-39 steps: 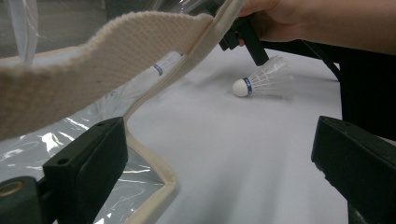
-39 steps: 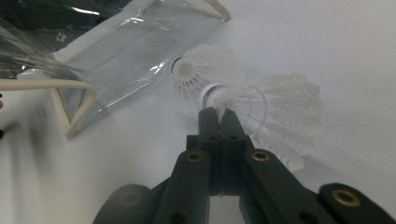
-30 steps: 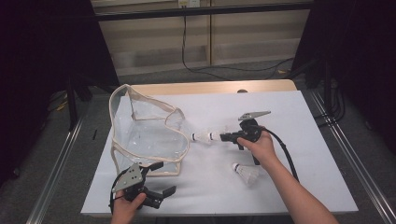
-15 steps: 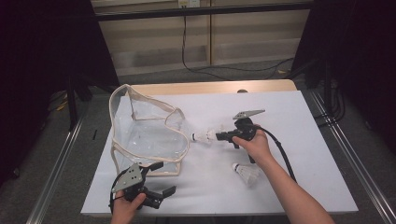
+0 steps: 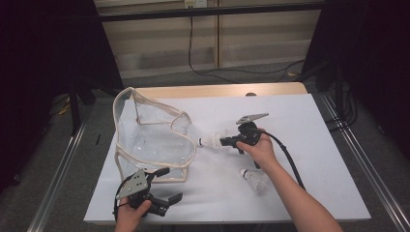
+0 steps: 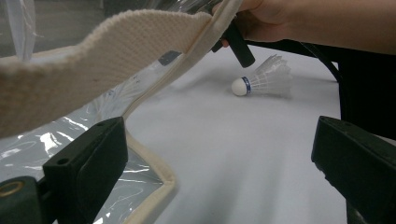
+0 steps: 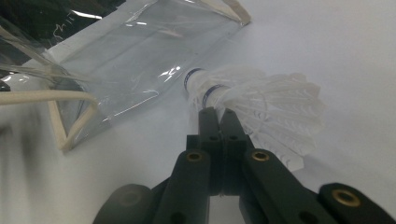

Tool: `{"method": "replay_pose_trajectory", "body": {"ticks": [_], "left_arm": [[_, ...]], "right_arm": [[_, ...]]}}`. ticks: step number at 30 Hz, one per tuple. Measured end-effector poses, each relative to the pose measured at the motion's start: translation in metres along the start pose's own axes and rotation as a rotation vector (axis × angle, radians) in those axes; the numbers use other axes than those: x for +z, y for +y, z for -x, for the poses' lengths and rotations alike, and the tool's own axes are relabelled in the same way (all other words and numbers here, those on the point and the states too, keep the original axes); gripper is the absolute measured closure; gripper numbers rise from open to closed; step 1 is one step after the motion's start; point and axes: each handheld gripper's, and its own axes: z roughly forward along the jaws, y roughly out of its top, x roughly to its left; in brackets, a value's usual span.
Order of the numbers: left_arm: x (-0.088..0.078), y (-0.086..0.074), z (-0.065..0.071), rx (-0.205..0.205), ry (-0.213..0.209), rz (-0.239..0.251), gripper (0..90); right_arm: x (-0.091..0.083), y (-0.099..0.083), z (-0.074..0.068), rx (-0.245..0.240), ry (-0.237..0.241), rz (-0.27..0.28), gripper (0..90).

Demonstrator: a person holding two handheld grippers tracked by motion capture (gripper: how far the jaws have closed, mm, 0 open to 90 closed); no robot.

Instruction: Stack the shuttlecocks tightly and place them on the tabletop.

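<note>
White shuttlecock (image 7: 219, 91) pinched at right tool (image 7: 218, 114) tips, beside clear bag (image 7: 140, 56)

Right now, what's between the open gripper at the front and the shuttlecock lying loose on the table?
Only bare white table, seen in the high view, separates the left gripper from the loose shuttlecock.

The right gripper (image 7: 218, 111) pinches a white feathered shuttlecock (image 7: 254, 105) between its black fingers (image 7: 208, 122), cork tip just beside the clear plastic pouch with cream fabric trim (image 7: 135, 56) on the white surface (image 7: 327, 42).
</note>
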Motion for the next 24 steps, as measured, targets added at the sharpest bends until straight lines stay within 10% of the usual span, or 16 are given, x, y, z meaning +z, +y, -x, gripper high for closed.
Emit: {"method": "replay_pose_trajectory", "body": {"ticks": [24], "left_arm": [[0.0008,-0.0005,-0.0005,0.000,-0.003,-0.003,4.0]], "right_arm": [[0.0100,0.0006,-0.0012,0.011,0.015,0.006,90.0]]}}
